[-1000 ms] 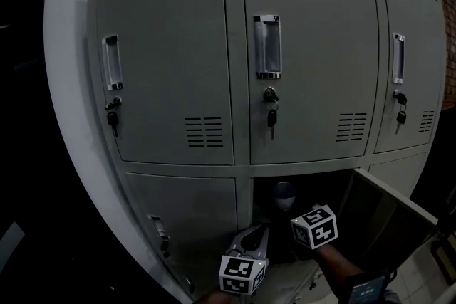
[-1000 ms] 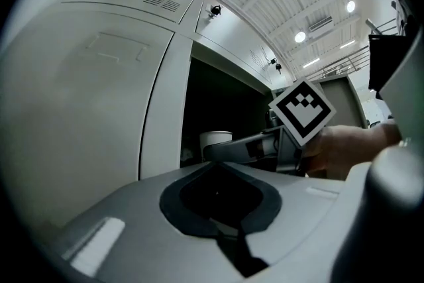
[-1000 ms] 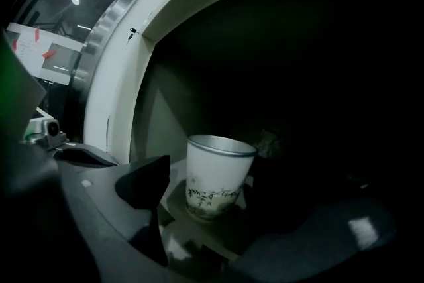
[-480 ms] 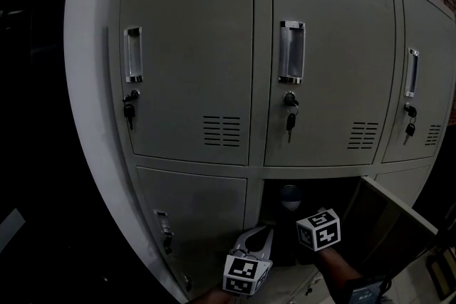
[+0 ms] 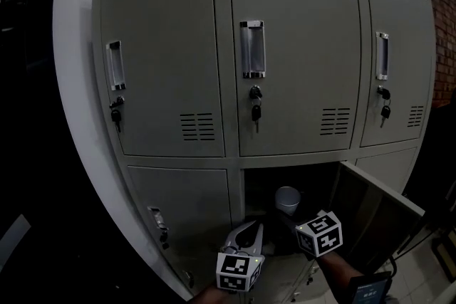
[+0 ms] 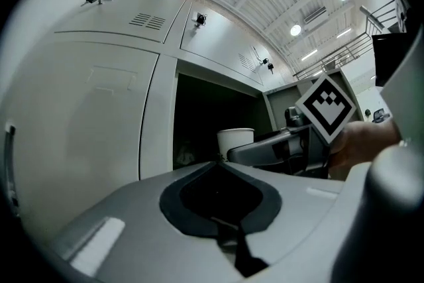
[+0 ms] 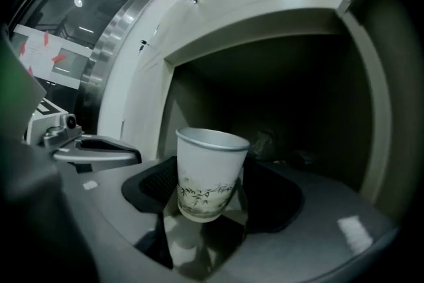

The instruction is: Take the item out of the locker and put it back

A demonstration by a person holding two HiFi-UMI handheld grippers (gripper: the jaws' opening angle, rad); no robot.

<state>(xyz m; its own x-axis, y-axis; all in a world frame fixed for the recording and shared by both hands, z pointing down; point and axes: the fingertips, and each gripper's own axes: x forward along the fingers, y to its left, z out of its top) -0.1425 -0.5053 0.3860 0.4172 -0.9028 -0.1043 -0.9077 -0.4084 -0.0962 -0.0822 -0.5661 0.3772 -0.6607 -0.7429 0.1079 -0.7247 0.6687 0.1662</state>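
Head view: pinches a paper cup (image 5: 287, 199) in the right gripper (image 5: 291, 214), at the mouth of the open locker compartment (image 5: 260, 185). Holds the left gripper (image 5: 249, 228) just beside, on the right one's left.

Left gripper view: pressed together at the tips, with nothing between. Finds the cup ahead and slightly right.

Right gripper view: clamped on the cup's lower sides, mouth up, with the dark compartment beyond.

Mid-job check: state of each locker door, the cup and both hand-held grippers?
White bamboo-print paper cup: gripped, slightly tilted.
Lower middle grey metal locker door: open.
Three upper grey locker doors: shut, keys in locks.
Lower left locker door: shut.
Right hand-held gripper: shut on the cup.
Left hand-held gripper: shut, empty.
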